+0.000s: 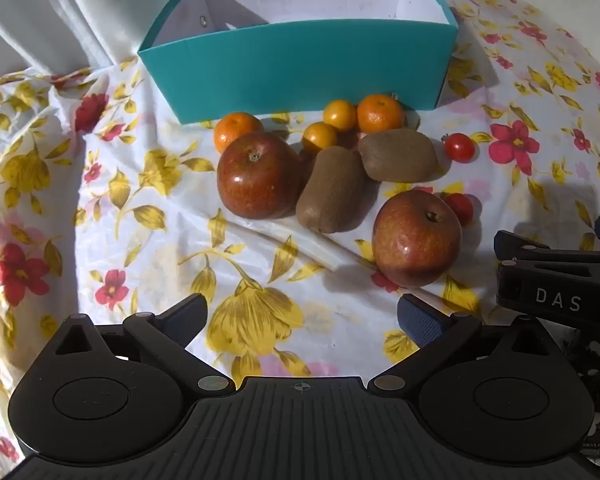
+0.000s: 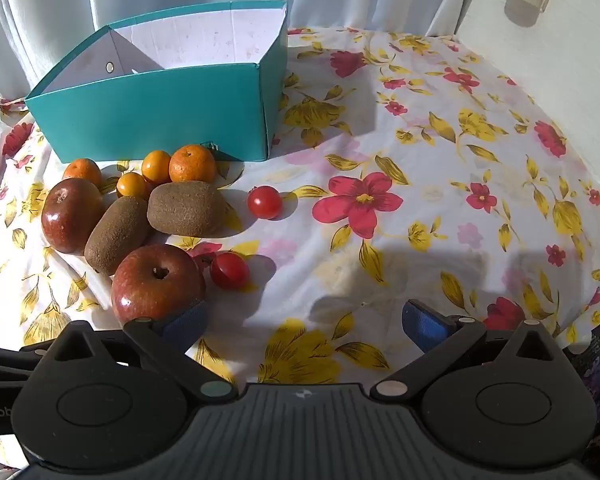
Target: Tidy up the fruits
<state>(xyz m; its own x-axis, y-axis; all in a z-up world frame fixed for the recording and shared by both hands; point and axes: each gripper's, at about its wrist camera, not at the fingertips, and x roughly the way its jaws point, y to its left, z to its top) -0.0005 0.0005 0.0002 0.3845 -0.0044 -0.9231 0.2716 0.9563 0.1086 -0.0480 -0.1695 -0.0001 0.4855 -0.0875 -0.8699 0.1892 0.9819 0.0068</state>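
Note:
A teal box (image 1: 300, 68) (image 2: 160, 116) stands open at the back; what shows of its inside is bare. In front of it lies a cluster of fruit: two red apples (image 1: 258, 176) (image 1: 416, 238), two kiwis (image 1: 330, 196) (image 1: 398, 156), several small oranges (image 1: 380, 114) and two cherry tomatoes (image 1: 459, 147) (image 2: 229, 270). My left gripper (image 1: 302, 316) is open and empty, just short of the near apple. My right gripper (image 2: 304, 320) is open and empty, with its left finger (image 2: 184, 322) beside the near apple (image 2: 158, 282).
A floral cloth (image 2: 420, 200) covers the table, wrinkled at the left. White curtains (image 1: 60, 12) hang behind the box. A pale wall (image 2: 560, 40) stands at the right. The right gripper's body (image 1: 560, 280) shows at the right edge of the left wrist view.

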